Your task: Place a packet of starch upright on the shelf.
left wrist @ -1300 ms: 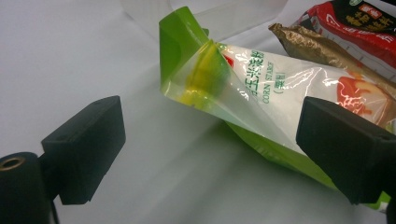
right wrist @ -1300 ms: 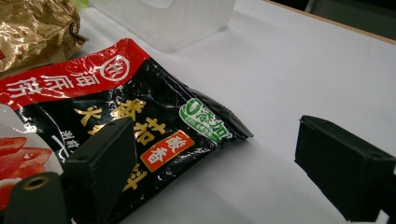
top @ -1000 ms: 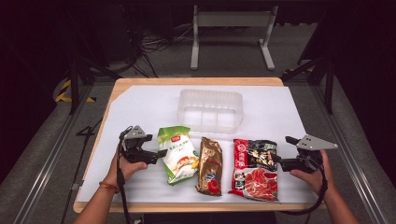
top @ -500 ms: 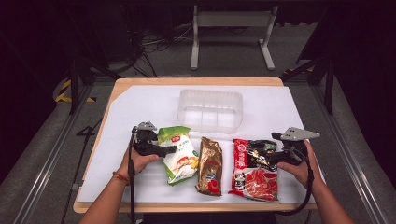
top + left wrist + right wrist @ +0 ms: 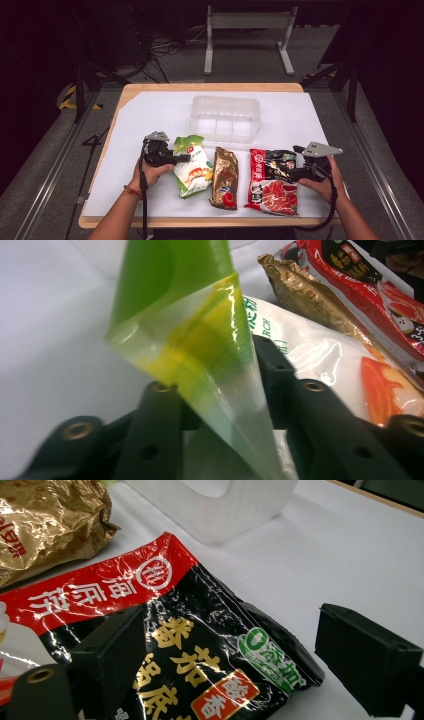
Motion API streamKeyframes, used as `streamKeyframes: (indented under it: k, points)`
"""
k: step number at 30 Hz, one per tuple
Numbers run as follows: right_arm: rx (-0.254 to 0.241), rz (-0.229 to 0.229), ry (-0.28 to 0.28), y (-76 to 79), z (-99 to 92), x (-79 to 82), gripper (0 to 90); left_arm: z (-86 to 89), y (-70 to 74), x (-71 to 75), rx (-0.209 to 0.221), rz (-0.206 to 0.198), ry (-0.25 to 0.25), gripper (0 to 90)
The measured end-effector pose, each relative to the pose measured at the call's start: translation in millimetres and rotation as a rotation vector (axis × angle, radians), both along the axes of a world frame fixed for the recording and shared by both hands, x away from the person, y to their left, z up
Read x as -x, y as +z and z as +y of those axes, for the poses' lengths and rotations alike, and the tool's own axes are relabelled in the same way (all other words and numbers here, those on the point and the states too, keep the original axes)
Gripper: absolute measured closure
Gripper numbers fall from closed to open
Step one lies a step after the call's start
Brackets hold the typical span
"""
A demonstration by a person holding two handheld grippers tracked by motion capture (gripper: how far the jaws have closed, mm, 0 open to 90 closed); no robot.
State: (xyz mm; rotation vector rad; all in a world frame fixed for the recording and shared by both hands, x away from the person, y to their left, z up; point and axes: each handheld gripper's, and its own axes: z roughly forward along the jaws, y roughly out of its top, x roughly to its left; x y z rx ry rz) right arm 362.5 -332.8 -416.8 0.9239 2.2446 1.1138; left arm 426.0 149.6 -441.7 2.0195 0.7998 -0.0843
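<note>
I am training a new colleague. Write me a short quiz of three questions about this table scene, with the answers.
1. True or false: the left gripper is shut on the green packet.
2. Which packet lies between the right gripper's open jaws? A) gold packet B) red and black packet C) green packet
3. Fill in: behind the three packets stands an empty clear plastic ____.

Key: 1 true; 2 B; 3 container.

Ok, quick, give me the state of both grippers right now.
Left gripper: closed on the edge of the green snack bag.
Right gripper: open, jaws on either side of the red and black packet's corner, not gripping it yet.
</note>
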Motion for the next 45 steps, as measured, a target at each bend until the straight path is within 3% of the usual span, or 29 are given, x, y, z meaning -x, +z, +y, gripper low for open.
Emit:
streamKeyframes:
  k: [1, 5, 10, 13, 16, 18, 21, 25, 27, 30, 33, 35, 42, 45]
  points:
    - [-0.011, -0.004, -0.008, 0.2, -2.5, -0.3, 13.5, -1.7, 1.5, 2.5, -0.01, -0.018, 0.006, 79.7]
    - [-0.028, -0.001, -0.017, -0.4, -4.8, -0.1, 13.3, -1.9, 6.7, 7.3, -0.016, -0.066, 0.008, 86.5]
    - [-0.028, -0.002, -0.008, 0.1, -3.7, 2.0, 13.5, 2.3, 12.7, 12.7, -0.003, -0.105, 0.024, 88.6]
    - [-0.025, -0.009, 0.0, 1.7, -1.0, 3.7, 15.8, 5.4, 19.5, 18.6, 0.004, -0.148, 0.027, 88.9]
    - [-0.038, -0.013, 0.018, 6.5, 5.6, 5.1, 15.7, 7.6, 30.4, 27.5, 0.009, -0.213, 0.028, 89.2]
    - [-0.067, -0.022, 0.05, 12.7, 13.1, 6.9, 15.5, 7.0, 35.5, 33.4, 0.016, -0.238, 0.03, 89.4]
    - [-0.07, -0.031, 0.081, 19.3, 28.2, 8.9, 14.8, 4.0, 42.1, 42.0, 0.013, -0.28, 0.023, 89.5]
    - [-0.062, -0.035, 0.13, 22.8, 48.6, 11.3, 14.4, 0.6, 46.9, 46.7, 0.008, -0.311, 0.017, 89.6]
    - [-0.083, -0.017, 0.166, 23.7, 63.9, 10.4, 14.2, -1.7, 48.8, 48.2, 0.011, -0.329, 0.017, 89.7]
    - [-0.07, -0.01, 0.197, 24.3, 78.8, 10.1, 14.4, -2.4, 50.1, 49.3, 0.024, -0.336, 0.022, 89.7]
    - [-0.076, 0.0, 0.213, 24.4, 83.8, 10.8, 14.9, -2.7, 51.2, 50.1, 0.024, -0.341, 0.016, 89.8]
    - [-0.05, -0.005, 0.214, 24.9, 86.5, 11.4, 15.5, -3.5, 51.9, 50.8, 0.029, -0.344, 0.025, 89.8]
    - [-0.048, -0.024, 0.159, 22.9, 56.5, 17.8, 16.0, -4.3, 57.3, 55.8, 0.013, -0.381, 0.04, 89.9]
    - [-0.09, -0.019, 0.122, 20.3, 36.4, 17.8, 16.2, -3.9, 57.6, 56.4, 0.014, -0.392, 0.045, 89.9]
